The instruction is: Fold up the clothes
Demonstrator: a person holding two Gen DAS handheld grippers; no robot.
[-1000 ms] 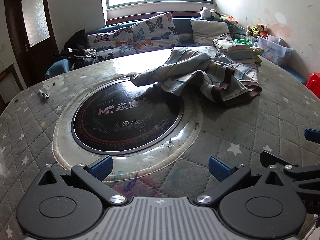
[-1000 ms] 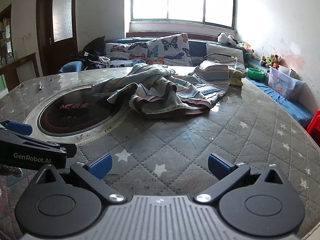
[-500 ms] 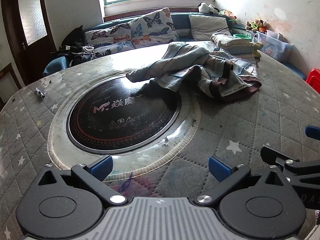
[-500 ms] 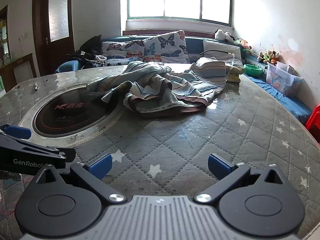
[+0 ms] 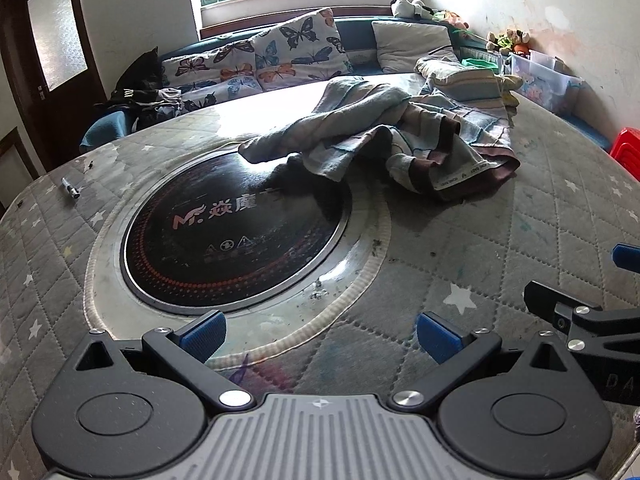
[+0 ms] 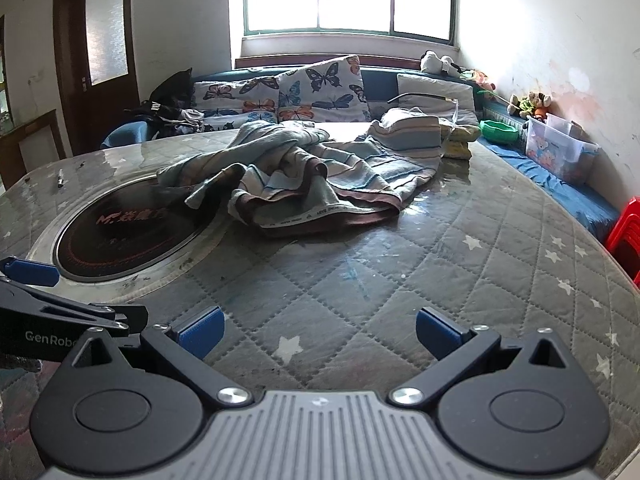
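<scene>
A crumpled striped garment, pale blue and grey with a brown hem, (image 5: 400,148) lies on the far side of the round quilted table (image 5: 520,248); it also shows in the right wrist view (image 6: 304,176). My left gripper (image 5: 320,334) is open and empty, low over the table's near part, well short of the garment. My right gripper (image 6: 318,330) is open and empty too, to the right of the left one, also short of the garment. A folded striped pile (image 6: 412,130) sits behind the garment.
A black round cooktop (image 5: 236,236) is set in the table's middle, partly under the garment. A small metal piece (image 5: 70,189) lies at the table's left edge. A sofa with butterfly cushions (image 6: 320,92), a plastic box (image 6: 560,148) and a red stool (image 6: 626,232) surround the table.
Both grippers have drifted a little forward toward the garment, which looks slightly larger and nearer. Both stay open. The garment has not moved.
</scene>
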